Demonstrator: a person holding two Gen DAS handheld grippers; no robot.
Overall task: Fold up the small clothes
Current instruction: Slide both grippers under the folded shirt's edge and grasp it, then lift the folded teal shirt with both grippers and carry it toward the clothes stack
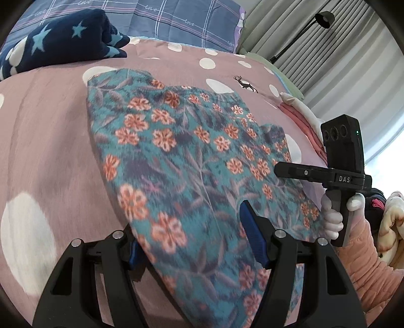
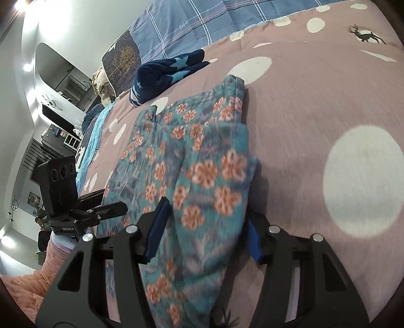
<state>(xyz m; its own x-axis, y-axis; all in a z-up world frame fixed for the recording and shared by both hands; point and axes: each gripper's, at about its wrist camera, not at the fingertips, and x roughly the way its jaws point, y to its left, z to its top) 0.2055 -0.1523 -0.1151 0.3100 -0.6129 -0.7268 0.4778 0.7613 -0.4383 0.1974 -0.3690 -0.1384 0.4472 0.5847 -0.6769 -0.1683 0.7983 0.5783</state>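
Floral fleece garment [image 1: 192, 161] lies spread on the mauve polka-dot duvet [image 1: 45, 131], near the bed's middle, already doubled along one side by the look of the layered edge in the right wrist view.

Left gripper [image 1: 197, 239]: jaws spread wide, near hem running between them, blue pads either side of the cloth, not biting. Right gripper [image 2: 204, 234]: same story, jaws apart, straddling a bunched ridge of the fabric [image 2: 209, 181]. Neither has a grip yet, as far as I can tell.

My read: I'm about to pinch both near corners for the next fold. To do it well:
- seat both layers fully between the pads before closing, fleece is thick and will slip out if I catch only the top ply
- close both sides level, lift together, carry away from me toward the far hem
- keep the duvet cover out of the pinch; it's soft and right under the lower fingers

Surroundings: navy star-print blanket [image 1: 63, 37] folded at the far left, blue plaid bedding [image 1: 181, 17] behind it. Stack of pink and white folded clothes [image 1: 303, 118] at the right edge. Grey curtains [image 1: 328, 63] and a black floor lamp [image 1: 323, 19] beyond.
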